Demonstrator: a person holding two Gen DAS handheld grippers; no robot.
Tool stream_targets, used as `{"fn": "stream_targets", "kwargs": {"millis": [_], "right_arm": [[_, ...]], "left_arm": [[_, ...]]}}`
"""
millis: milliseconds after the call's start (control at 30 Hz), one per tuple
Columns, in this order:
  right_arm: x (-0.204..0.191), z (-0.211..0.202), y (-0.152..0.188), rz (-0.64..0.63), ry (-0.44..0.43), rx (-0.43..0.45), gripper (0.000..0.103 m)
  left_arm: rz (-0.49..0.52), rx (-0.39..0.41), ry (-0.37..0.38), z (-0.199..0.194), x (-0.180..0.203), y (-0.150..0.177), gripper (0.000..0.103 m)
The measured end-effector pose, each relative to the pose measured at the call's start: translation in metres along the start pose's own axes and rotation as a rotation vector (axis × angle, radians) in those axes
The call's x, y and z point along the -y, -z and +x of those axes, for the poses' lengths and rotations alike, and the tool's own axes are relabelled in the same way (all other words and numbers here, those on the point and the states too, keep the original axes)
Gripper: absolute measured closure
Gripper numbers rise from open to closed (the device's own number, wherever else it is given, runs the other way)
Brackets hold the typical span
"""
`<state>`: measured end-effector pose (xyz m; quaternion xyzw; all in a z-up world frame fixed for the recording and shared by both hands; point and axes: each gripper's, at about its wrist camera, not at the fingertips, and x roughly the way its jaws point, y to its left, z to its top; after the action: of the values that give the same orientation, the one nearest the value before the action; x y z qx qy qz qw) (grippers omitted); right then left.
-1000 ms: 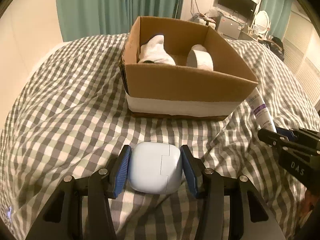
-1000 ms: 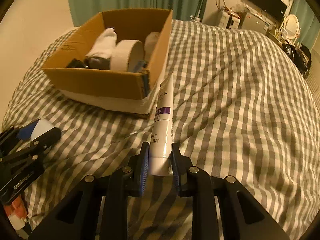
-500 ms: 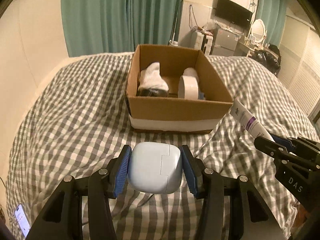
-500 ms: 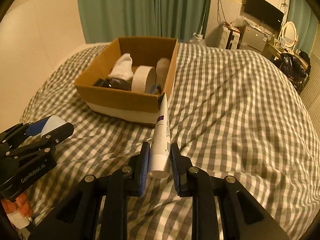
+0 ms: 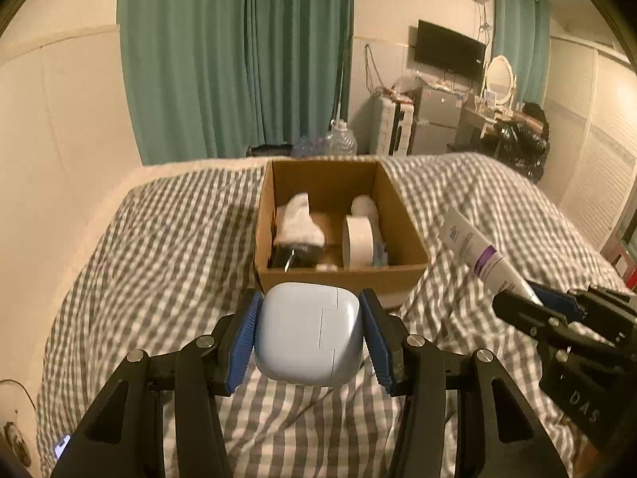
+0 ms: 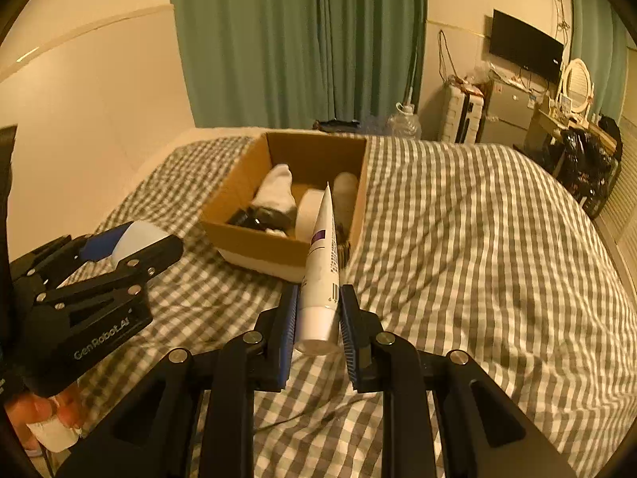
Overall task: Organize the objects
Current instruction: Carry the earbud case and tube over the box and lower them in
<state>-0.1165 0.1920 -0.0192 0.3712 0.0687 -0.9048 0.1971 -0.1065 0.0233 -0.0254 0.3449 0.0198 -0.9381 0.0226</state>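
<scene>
My left gripper (image 5: 309, 338) is shut on a pale blue rounded case (image 5: 308, 334) and holds it above the bed, in front of the open cardboard box (image 5: 342, 275). My right gripper (image 6: 318, 318) is shut on the cap end of a white tube with a purple band (image 6: 321, 263), held up off the bed and pointing at the box (image 6: 254, 245). The tube (image 5: 481, 257) and right gripper (image 5: 557, 314) show at the right of the left wrist view. The box holds a white sock (image 5: 298, 223), a tape roll (image 5: 357, 245) and dark items.
The box sits on a grey-and-white checked bed cover (image 6: 477, 239). Teal curtains (image 5: 239, 59) and a cream wall stand behind the bed. A dresser, mirror and TV (image 5: 450, 49) are at the far right. A phone (image 5: 61, 446) lies at the bed's lower left edge.
Both grippers have risen and pulled back from the box, each carrying its object. The tube has lifted off the bed, and the box now looks smaller and farther away.
</scene>
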Motion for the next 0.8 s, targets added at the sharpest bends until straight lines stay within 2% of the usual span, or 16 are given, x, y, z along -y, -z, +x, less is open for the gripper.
{"fn": "stream_targets", "kwargs": {"millis": [233,400,633,800], "right_arm": [[-0.007,-0.009,-0.032,-0.036,-0.016,0.044,0.083],[-0.006,0.001,-0.062,-0.054,-0.033,0.060,0.083],[0.002,0.048,-0.103,-0.039,-0.093,0.026,0.083],[0.008,0.090,-0.123,-0.044,-0.091,-0.001,0.083]], "left_arm": [[0.010,0.036,0.005,0.002,-0.005,-0.035,0.052],[0.014,0.035,0.009,0.021,-0.012,-0.061,0.052],[0.020,0.012,0.037,0.072,-0.023,-0.089,0.052],[0.057,-0.018,0.062,0.121,-0.023,-0.100,0.052]]}}
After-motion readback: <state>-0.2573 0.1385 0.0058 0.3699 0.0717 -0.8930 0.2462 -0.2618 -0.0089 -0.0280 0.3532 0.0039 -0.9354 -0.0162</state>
